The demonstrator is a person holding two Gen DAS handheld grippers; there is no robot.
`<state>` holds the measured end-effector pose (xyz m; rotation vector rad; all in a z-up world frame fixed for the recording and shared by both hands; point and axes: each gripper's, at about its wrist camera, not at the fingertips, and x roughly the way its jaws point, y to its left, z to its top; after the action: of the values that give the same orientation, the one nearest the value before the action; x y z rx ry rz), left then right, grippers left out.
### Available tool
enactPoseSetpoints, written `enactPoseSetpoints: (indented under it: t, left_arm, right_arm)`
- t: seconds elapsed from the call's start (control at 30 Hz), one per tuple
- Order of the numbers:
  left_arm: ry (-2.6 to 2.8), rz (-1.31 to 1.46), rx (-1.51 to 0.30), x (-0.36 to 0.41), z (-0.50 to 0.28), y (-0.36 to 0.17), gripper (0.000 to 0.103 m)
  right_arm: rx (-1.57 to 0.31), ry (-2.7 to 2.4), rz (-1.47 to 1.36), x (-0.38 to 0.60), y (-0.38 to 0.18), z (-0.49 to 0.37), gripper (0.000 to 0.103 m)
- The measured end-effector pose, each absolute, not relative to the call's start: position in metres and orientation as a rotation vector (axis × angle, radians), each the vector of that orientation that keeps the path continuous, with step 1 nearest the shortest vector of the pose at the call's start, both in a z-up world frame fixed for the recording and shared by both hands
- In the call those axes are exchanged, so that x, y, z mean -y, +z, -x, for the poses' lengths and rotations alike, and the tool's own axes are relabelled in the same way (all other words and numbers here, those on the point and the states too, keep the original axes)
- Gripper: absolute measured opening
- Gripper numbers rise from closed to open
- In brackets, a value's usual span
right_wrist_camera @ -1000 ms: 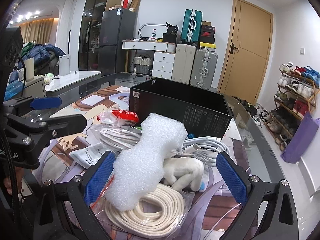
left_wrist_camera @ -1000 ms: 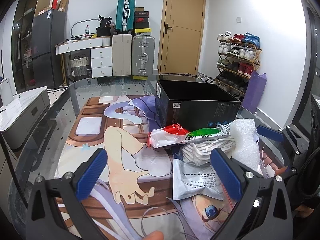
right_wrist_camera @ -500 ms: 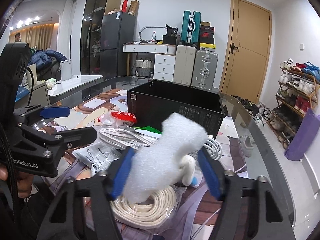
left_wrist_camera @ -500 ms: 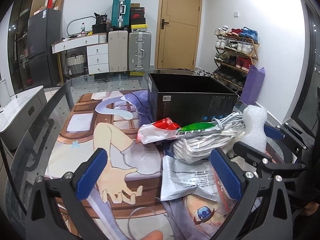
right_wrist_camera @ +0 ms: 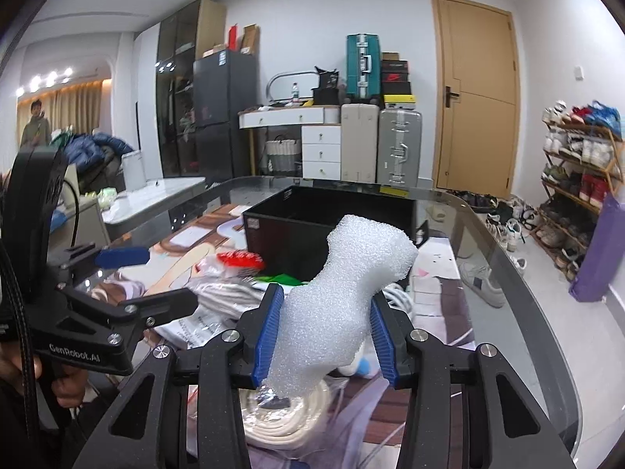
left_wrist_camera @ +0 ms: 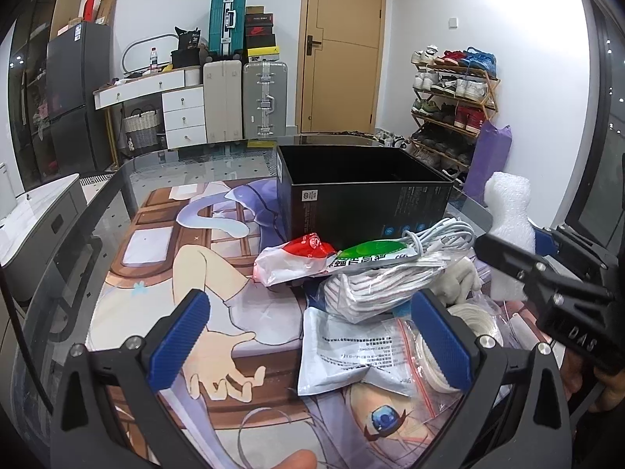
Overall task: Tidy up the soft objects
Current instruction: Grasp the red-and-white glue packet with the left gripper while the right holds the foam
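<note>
My right gripper [right_wrist_camera: 324,332] is shut on a white foam piece [right_wrist_camera: 347,293] and holds it up above the pile. The foam also shows in the left wrist view [left_wrist_camera: 508,211], at the right. An open black box [left_wrist_camera: 363,195] stands on the printed mat behind the pile; it also shows in the right wrist view [right_wrist_camera: 328,226]. My left gripper [left_wrist_camera: 308,336] is open and empty, low over the mat in front of a grey pouch [left_wrist_camera: 351,351]. The pile holds a red and green bag [left_wrist_camera: 312,258], white cables [left_wrist_camera: 429,238] and a coiled rope [right_wrist_camera: 285,418].
The glass table edge [right_wrist_camera: 527,285] curves on the right. A shoe rack [left_wrist_camera: 453,97], a purple bag [left_wrist_camera: 488,156], suitcases [left_wrist_camera: 242,97] and a door stand beyond the table. A grey cabinet [left_wrist_camera: 35,226] is on the left.
My right gripper closed on the white foam piece and lifted it off the pile. My left gripper stayed open and shifted slightly.
</note>
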<state>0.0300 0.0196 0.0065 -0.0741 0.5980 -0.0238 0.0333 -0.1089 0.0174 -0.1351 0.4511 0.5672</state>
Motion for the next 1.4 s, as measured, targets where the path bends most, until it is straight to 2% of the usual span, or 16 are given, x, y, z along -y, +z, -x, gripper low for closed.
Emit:
enactPoseSetpoints:
  t: [0.37,1.0,1.1,1.23,1.4]
  left_arm:
    - [-0.005,0.125,-0.649,-0.033,-0.055,0.014,0.103]
    - [-0.024,0.307,-0.861,-0.057,-0.123,-0.013,0.101]
    - [-0.050,0.330,-0.880,-0.057,-0.126,-0.016,0.091]
    - [-0.086,0.353,-0.906,-0.056,-0.125,-0.020,0.062]
    - [-0.083,0.341,-0.867,-0.056,-0.113,-0.013,0.052]
  right_arm:
    - [-0.464,0.532,0.093,0.130,0.024,-0.043,0.044]
    - [-0.489,0.507,0.082,0.135,0.040,-0.063,0.044]
    - [-0.493,0.499,0.082,0.136,0.041,-0.065,0.044]
    - [-0.495,0.498,0.083,0.136,0.041,-0.069,0.044]
    - [-0.496,0.501,0.087,0.133,0.040,-0.071,0.044]
